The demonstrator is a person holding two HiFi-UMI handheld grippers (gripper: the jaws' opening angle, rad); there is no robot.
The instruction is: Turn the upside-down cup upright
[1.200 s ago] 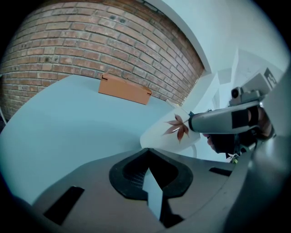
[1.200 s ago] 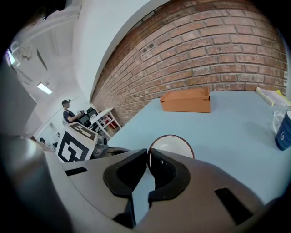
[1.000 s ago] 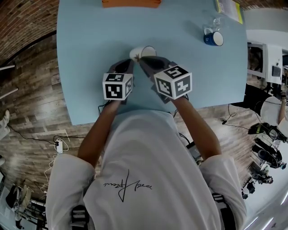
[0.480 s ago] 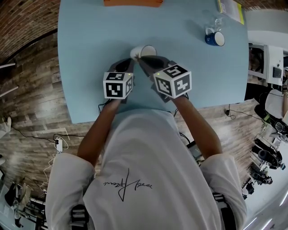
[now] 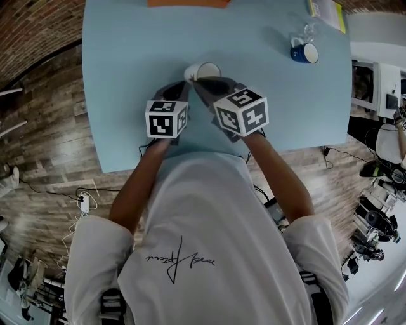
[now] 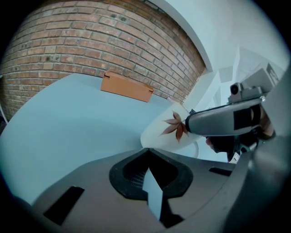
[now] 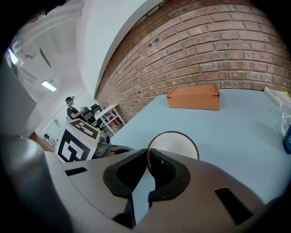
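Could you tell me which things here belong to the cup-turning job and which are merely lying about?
Job:
white leaf-print cup
right gripper, jaws on its rim

Lying about:
orange box
blue mug
yellow booklet

No text is legible. Script on the shirt (image 5: 181,261) cannot be read. The left tool (image 5: 180,90) and right tool (image 5: 204,83) carry coded squares only.

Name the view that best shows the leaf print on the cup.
Left gripper view: the red leaf print shows clearly on the side of the cup. Right gripper view shows only its rim and inside; head view shows it tiny, print unreadable.
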